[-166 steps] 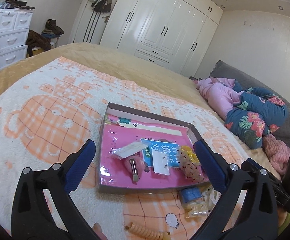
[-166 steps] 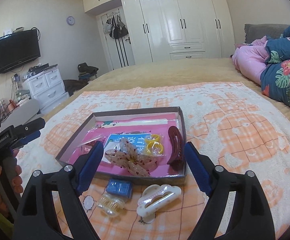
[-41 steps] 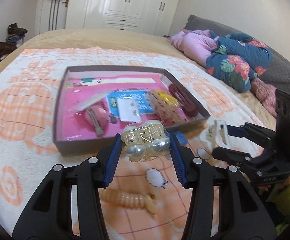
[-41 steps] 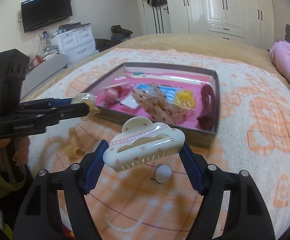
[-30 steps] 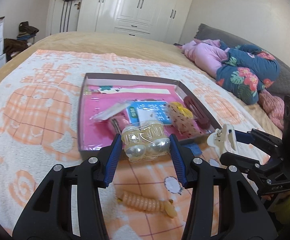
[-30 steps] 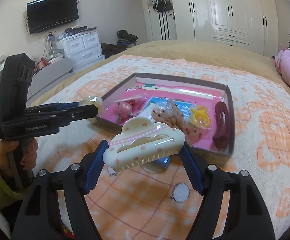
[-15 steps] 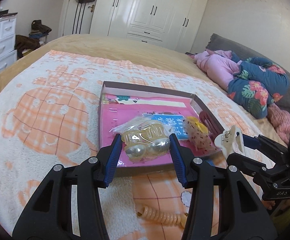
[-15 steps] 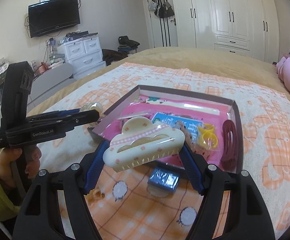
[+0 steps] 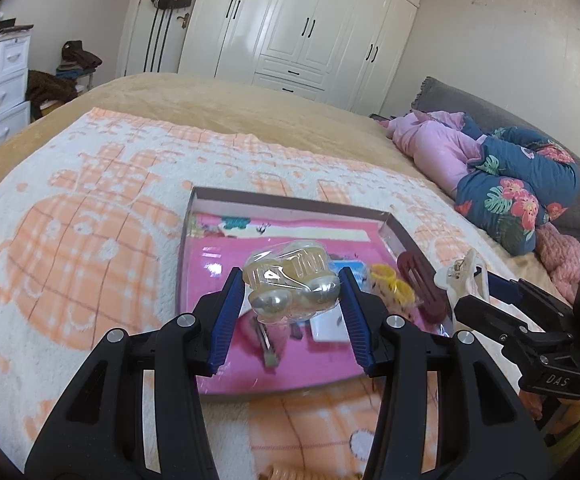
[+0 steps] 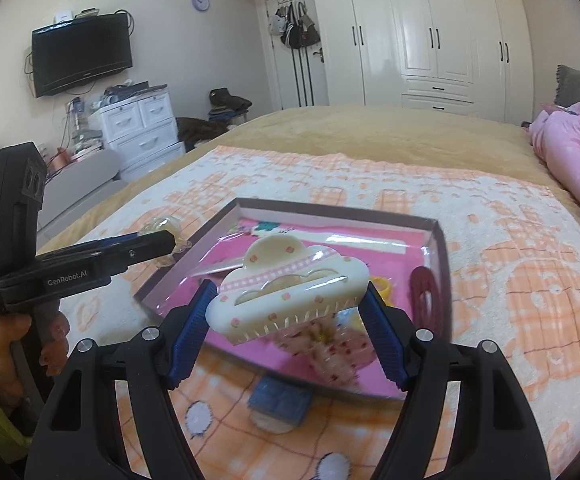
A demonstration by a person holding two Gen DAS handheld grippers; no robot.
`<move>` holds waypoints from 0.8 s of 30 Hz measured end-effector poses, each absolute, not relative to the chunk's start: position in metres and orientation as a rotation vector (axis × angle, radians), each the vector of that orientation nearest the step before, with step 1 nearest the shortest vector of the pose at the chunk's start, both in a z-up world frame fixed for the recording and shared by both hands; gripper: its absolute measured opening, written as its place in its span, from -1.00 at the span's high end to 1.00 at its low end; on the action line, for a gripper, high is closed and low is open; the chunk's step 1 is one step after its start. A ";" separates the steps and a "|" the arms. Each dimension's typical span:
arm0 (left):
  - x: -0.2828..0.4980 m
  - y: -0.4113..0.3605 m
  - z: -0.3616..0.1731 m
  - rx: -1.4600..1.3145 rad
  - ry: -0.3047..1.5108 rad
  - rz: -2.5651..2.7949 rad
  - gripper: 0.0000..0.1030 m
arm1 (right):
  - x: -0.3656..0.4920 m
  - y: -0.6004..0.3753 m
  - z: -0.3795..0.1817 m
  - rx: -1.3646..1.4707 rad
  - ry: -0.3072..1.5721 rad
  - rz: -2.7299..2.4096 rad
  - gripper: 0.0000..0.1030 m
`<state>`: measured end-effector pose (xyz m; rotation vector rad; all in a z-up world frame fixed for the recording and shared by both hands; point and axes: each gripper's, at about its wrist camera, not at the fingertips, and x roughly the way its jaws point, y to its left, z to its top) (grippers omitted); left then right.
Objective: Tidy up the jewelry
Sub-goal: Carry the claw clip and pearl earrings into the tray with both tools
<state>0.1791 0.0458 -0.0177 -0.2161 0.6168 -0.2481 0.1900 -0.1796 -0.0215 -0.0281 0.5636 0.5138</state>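
Carrying is the step in hand: left gripper [image 9: 292,296] is clamped on a wrapped pearl clip [image 9: 292,286] and right gripper [image 10: 287,320] on a cream cloud-shaped claw clip [image 10: 287,294], both poised above the near edge of the pink-lined tray [image 10: 330,210]. Next, each likely needs lowering over bare tray floor, then release

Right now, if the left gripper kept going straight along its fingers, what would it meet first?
Probably the pink floor of the shallow cardboard tray; the left gripper, clamping the wrapped pearl hair clip, points down into it. Depth is unclear.
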 end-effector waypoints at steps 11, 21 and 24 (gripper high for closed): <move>0.215 0.027 -0.027 -0.204 0.654 -0.272 0.24 | 0.210 -0.199 -0.033 -0.035 0.586 0.436 -0.36; 0.232 0.014 -0.048 -0.183 0.720 -0.288 0.24 | 0.223 -0.205 -0.060 -0.032 0.654 0.401 -0.36; 0.233 0.012 -0.054 -0.177 0.737 -0.292 0.24 | 0.224 -0.204 -0.065 -0.033 0.662 0.398 -0.36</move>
